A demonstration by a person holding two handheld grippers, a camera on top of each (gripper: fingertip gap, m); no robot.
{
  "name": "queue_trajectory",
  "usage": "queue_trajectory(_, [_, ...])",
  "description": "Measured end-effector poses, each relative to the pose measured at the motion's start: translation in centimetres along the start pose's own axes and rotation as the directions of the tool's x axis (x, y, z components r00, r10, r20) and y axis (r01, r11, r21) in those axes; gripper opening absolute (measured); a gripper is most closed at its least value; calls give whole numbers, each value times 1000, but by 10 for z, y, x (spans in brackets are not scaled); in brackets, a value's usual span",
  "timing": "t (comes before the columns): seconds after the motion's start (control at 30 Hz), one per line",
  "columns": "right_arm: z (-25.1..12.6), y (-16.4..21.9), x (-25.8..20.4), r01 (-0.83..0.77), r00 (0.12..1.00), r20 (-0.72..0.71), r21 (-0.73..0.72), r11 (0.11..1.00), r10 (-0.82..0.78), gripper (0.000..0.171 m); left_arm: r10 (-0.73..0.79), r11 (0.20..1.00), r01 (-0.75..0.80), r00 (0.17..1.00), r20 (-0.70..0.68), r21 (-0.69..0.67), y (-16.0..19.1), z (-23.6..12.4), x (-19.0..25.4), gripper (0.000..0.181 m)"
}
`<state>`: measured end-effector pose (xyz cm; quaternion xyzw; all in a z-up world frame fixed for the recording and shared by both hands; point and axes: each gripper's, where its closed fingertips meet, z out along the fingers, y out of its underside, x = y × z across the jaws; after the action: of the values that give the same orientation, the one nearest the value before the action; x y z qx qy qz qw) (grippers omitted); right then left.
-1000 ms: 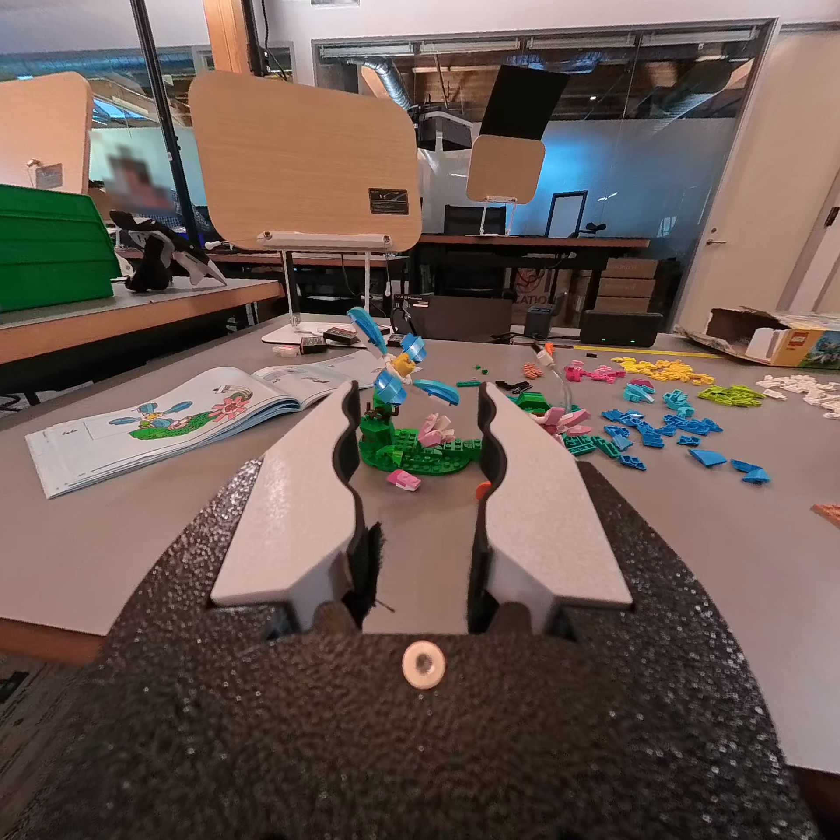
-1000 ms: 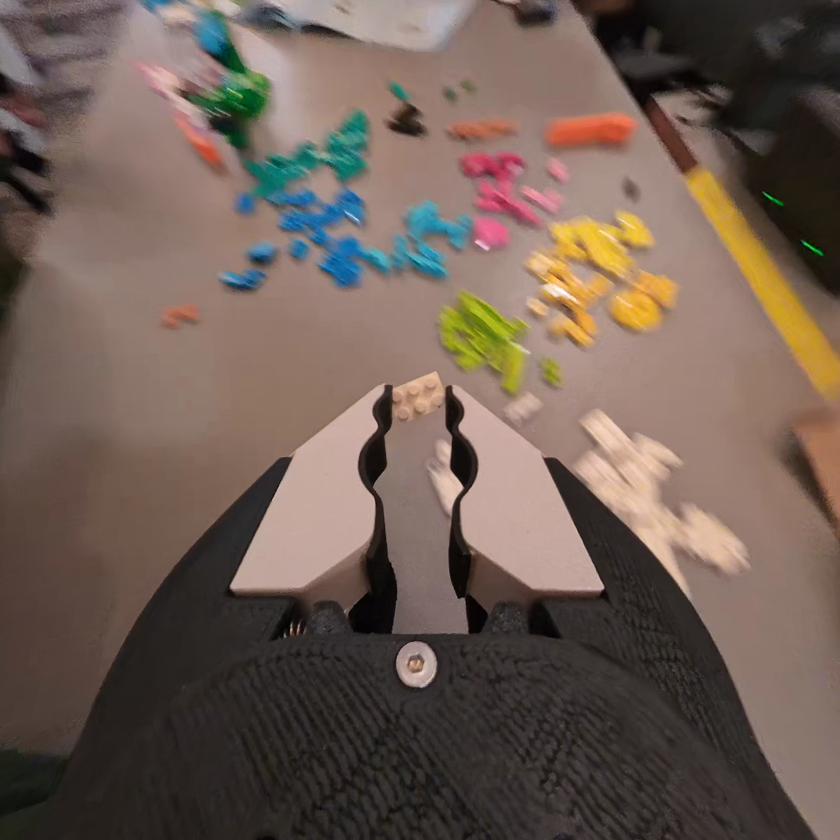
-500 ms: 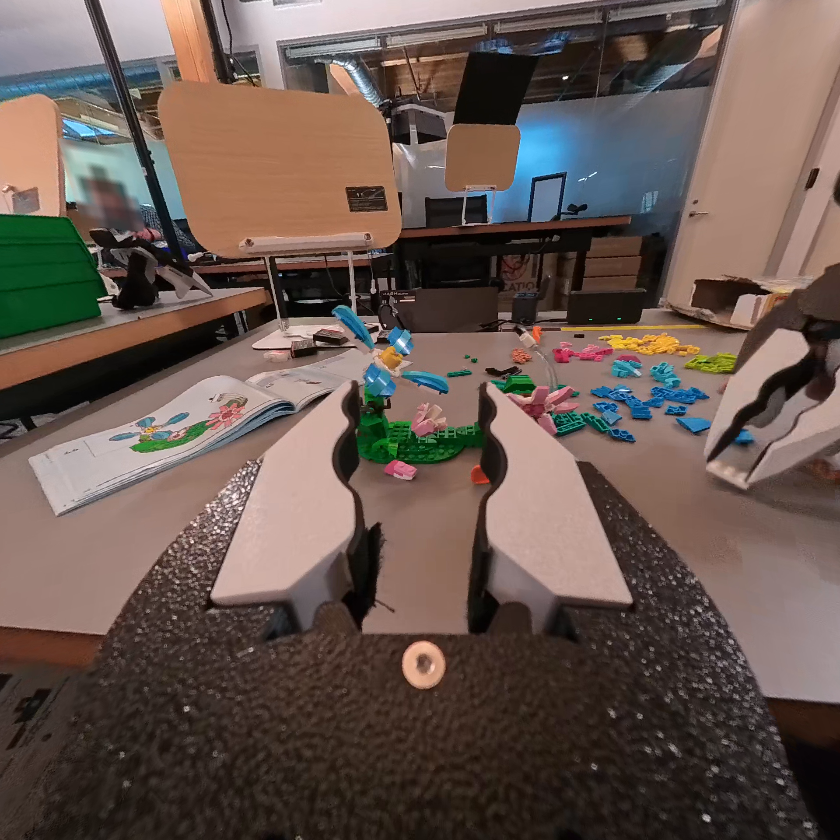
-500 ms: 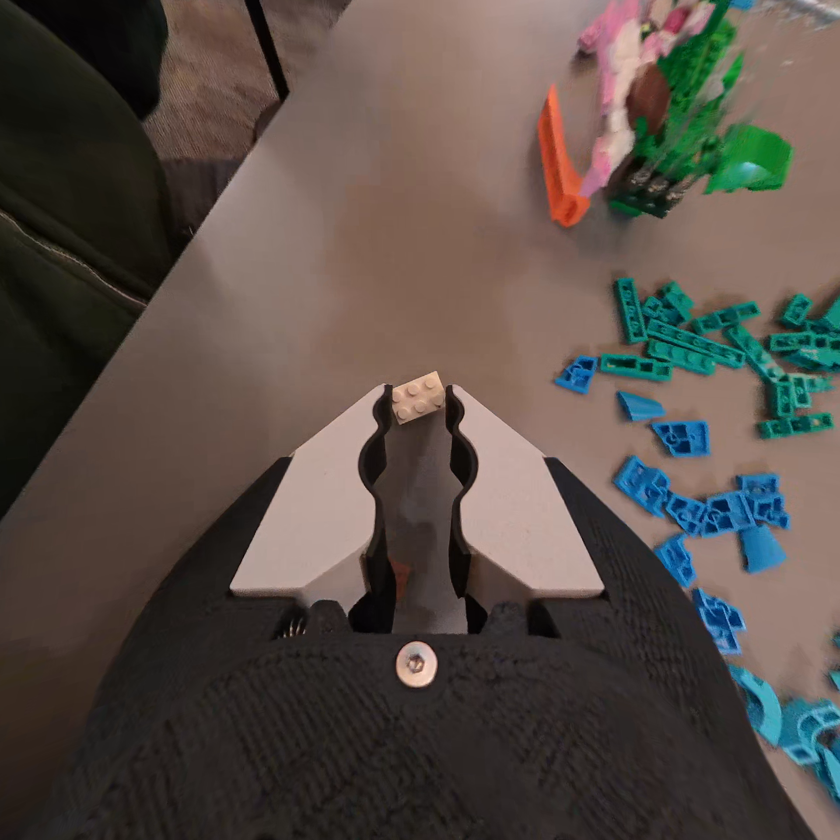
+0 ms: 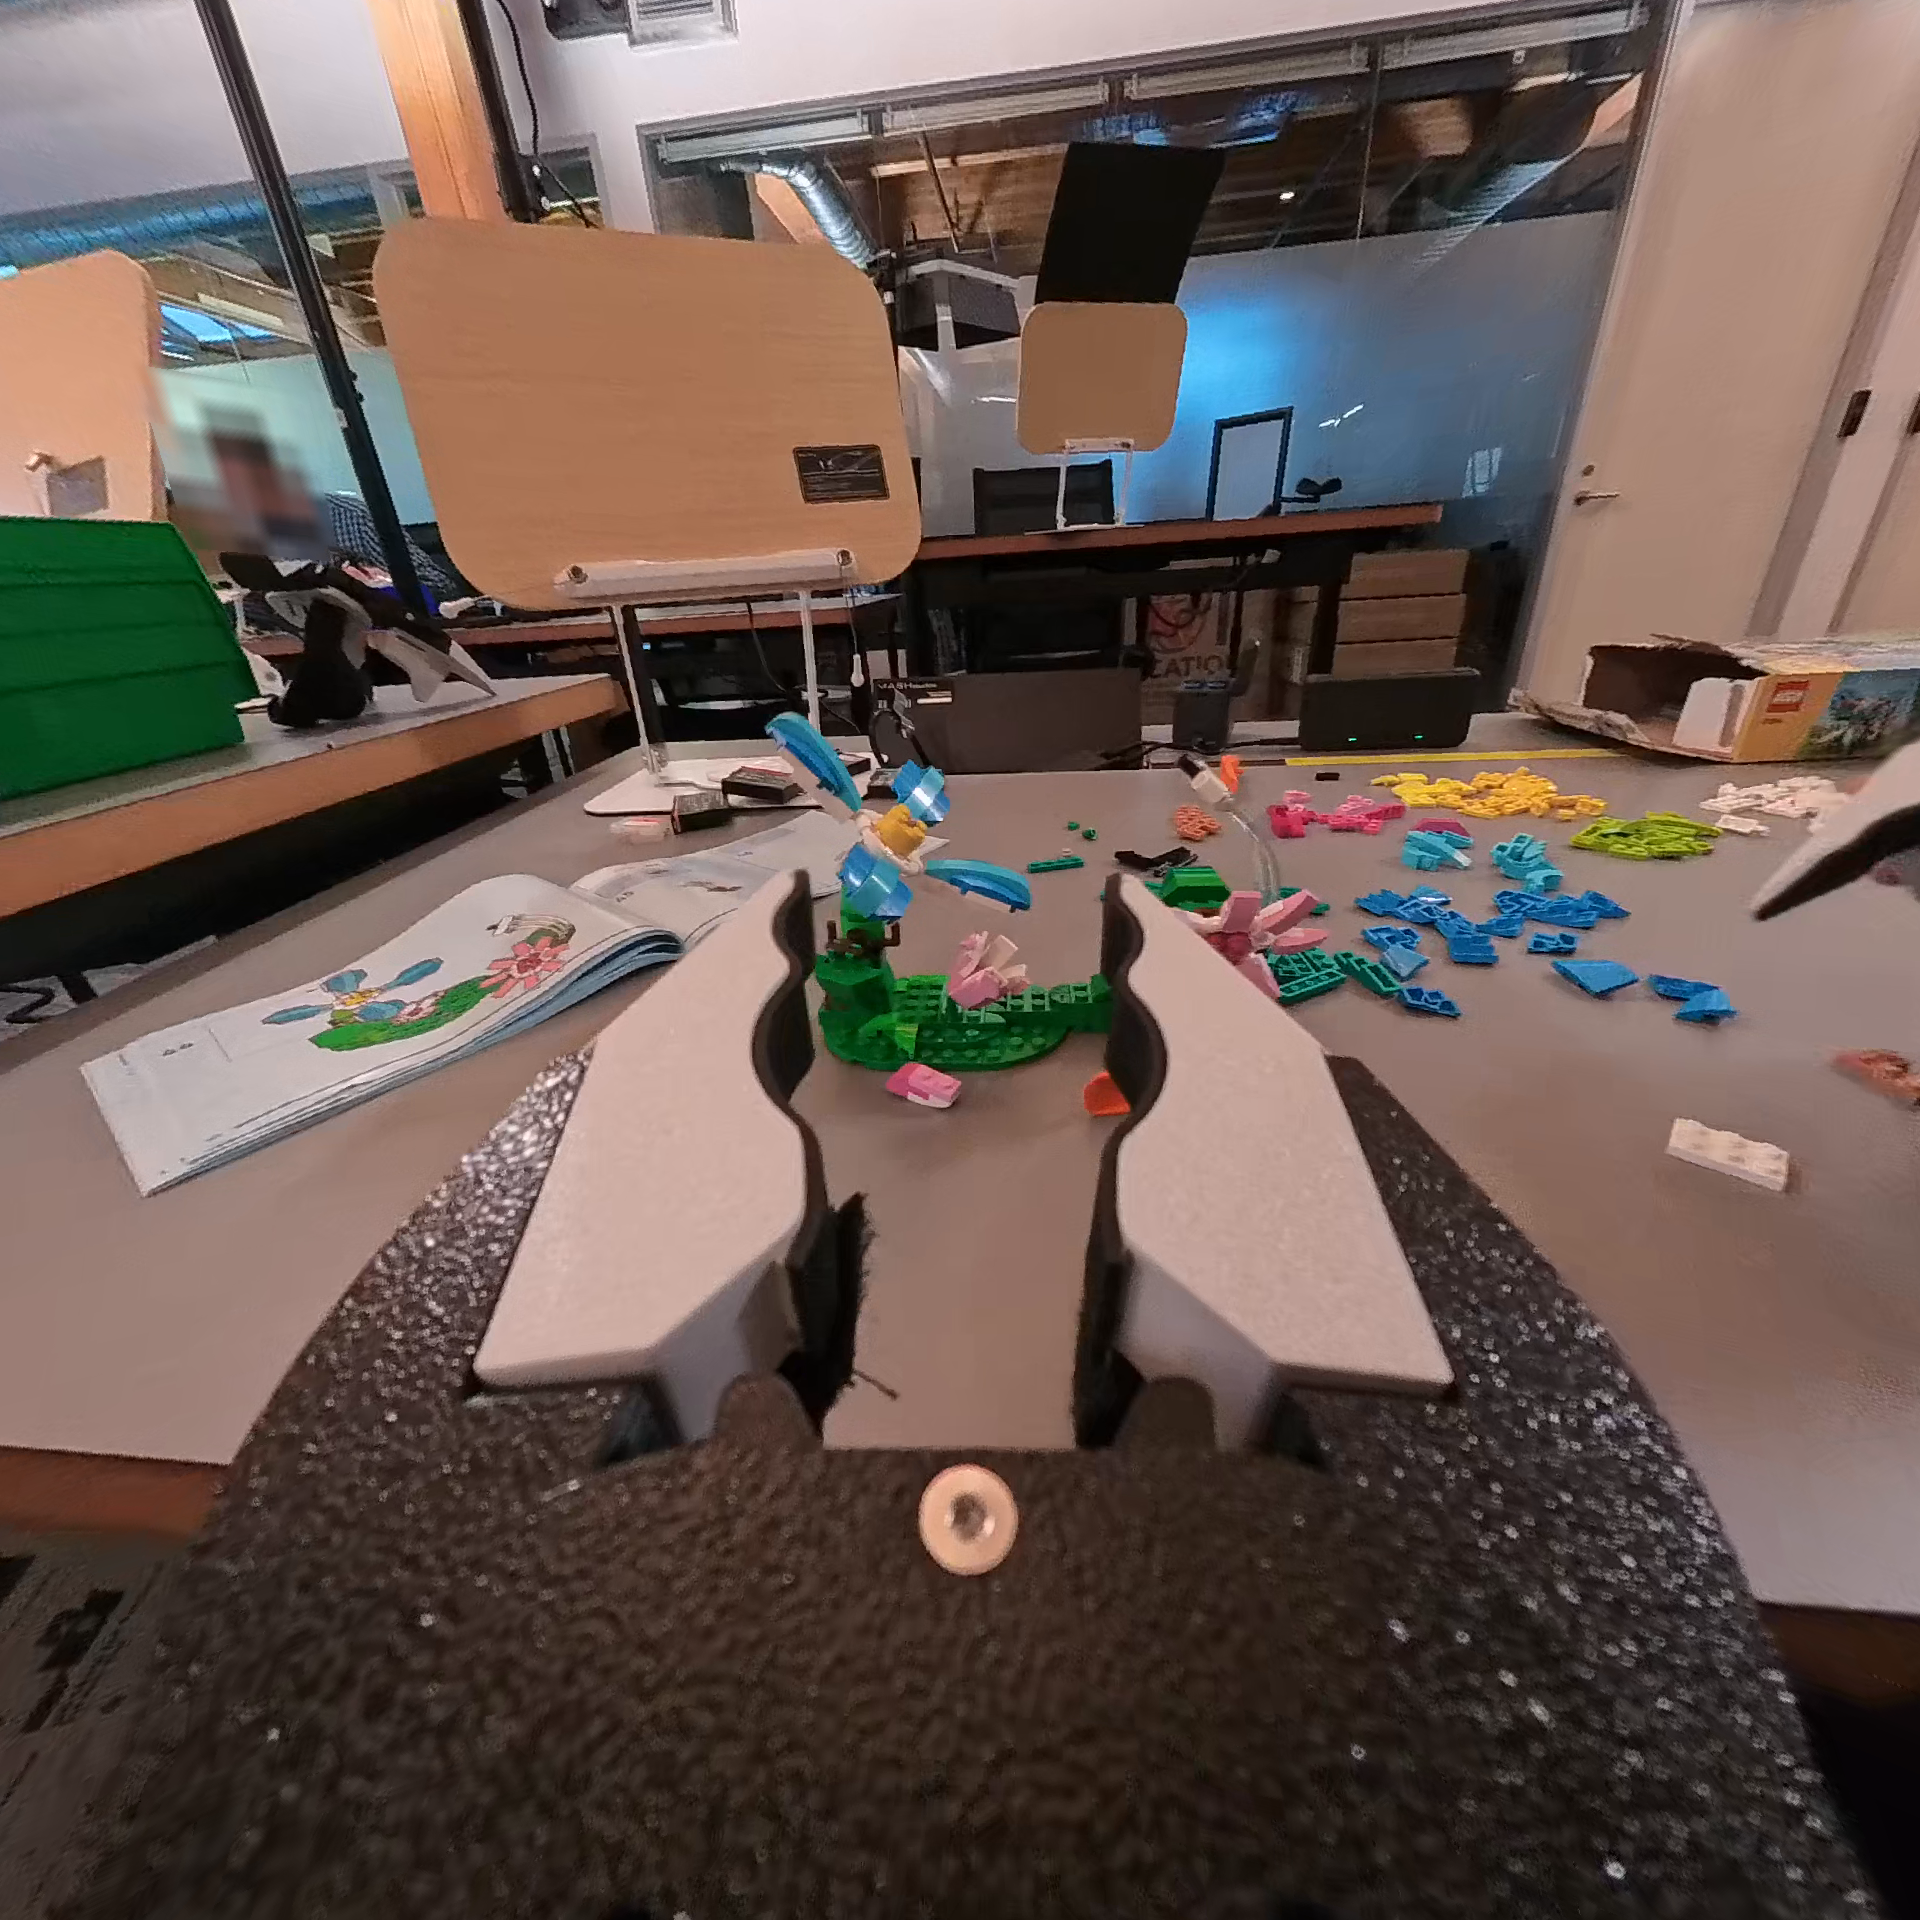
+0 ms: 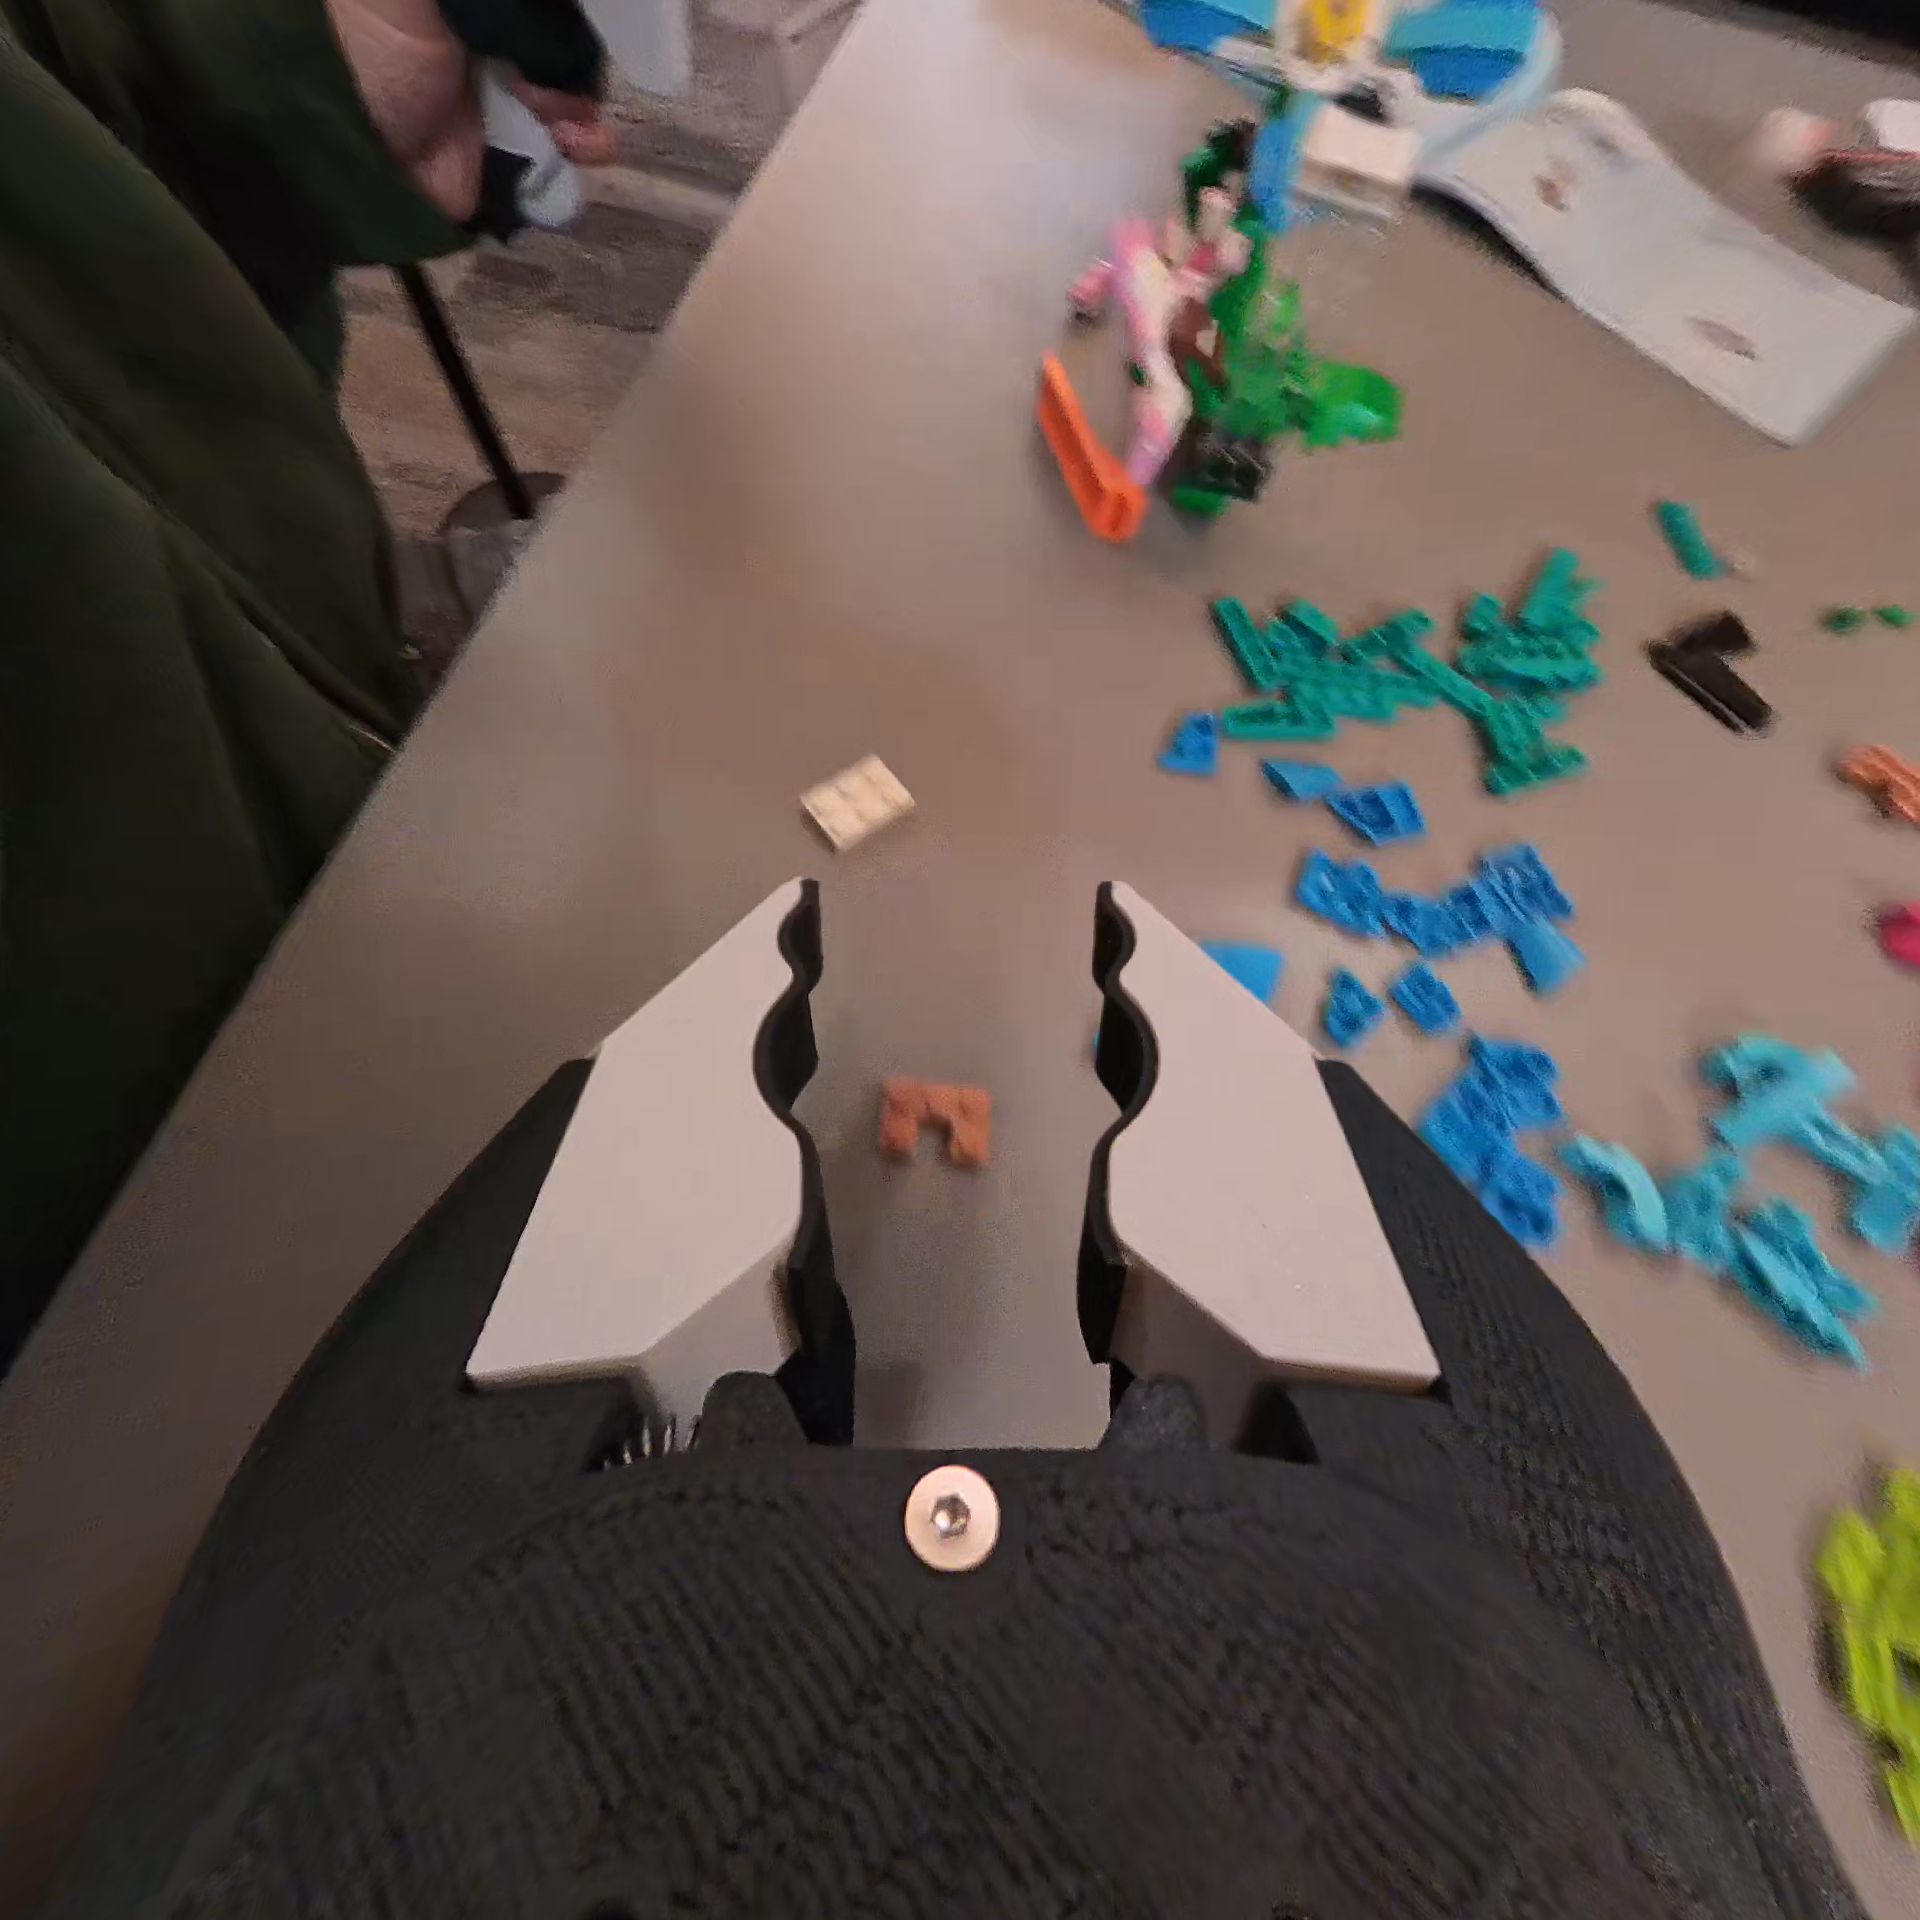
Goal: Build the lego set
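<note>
The half-built green model (image 5: 940, 1013) with a blue dragonfly and a pink flower stands on the grey table ahead of my left gripper (image 5: 954, 894), which is open and empty. It also shows blurred in the right wrist view (image 6: 1242, 343). My right gripper (image 6: 956, 894) is open and empty above the table. A white plate (image 6: 858, 802) lies flat just beyond its left finger; it shows in the left wrist view too (image 5: 1727, 1151). A small brown piece (image 6: 932, 1122) lies between the right fingers. One right fingertip (image 5: 1839, 842) shows at the left view's right edge.
An open instruction booklet (image 5: 395, 997) lies left of the model. An orange brick separator (image 6: 1091, 457) lies beside the model. Sorted piles lie right: dark green (image 6: 1434, 675), blue (image 6: 1455, 914), yellow (image 5: 1486, 795), lime (image 5: 1647, 834). A person's dark sleeve (image 6: 156, 623) is at the table's near edge. My hands' fingertips stand some 25 cm from each other. My right tips are roughly 6 cm from the small brown piece (image 6: 932, 1122). It is some 6 cm from my right tips to the white plate (image 6: 858, 802). The left camera catches it too, in the left wrist view (image 5: 1728, 1150).
My right gripper opened and let go of the white plate, which now lies on the table. The right gripper drew back. The left gripper stayed open and nearly still.
</note>
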<state>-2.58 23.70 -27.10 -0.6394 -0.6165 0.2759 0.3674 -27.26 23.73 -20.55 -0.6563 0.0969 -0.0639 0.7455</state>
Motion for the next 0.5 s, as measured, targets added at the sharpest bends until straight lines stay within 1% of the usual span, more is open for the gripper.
queue_trajectory(0.03, [-9, 10, 6, -15, 999, -35, 2, 1000, 15, 52, -9, 1000, 9, 1000, -3, -2, 1, 1, 0, 53])
queue_trajectory(0.1, [-21, 31, 11, -37, 996, -81, -19, 999, 35, 52, -18, 1000, 18, 1000, -15, -9, 3, 3, 4, 53])
queue_trajectory(0.17, [-27, 49, 12, -20, 996, -85, -71, 997, 14, 52, -17, 1000, 17, 999, -41, -17, 3, 5, 12, 51])
queue_trajectory(0.23, [-28, 62, 13, -1, 997, -79, -116, 993, -8, 52, -42, 998, 37, 993, -108, -49, 2, 7, 27, 46])
queue_trajectory(0.3, [-26, 68, 13, 8, 998, -61, -133, 991, -16, 52, -73, 995, 58, 977, -201, -79, -1, 10, 49, 40])
queue_trajectory(0.37, [-24, 69, 9, -4, 1000, -29, -122, 993, 1, 50, -102, 986, 54, 942, -320, -155, 2, 11, 78, 41])
queue_trajectory(0.43, [-24, 70, 6, -20, 1000, -13, -117, 993, 18, 50, -163, 961, 37, 875, -455, -273, 12, 9, 115, 50])
queue_trajectory(0.5, [-25, 71, 4, -29, 1000, -4, -113, 993, 29, 49, -206, 928, -22, 803, -559, -373, 25, 4, 149, 58])
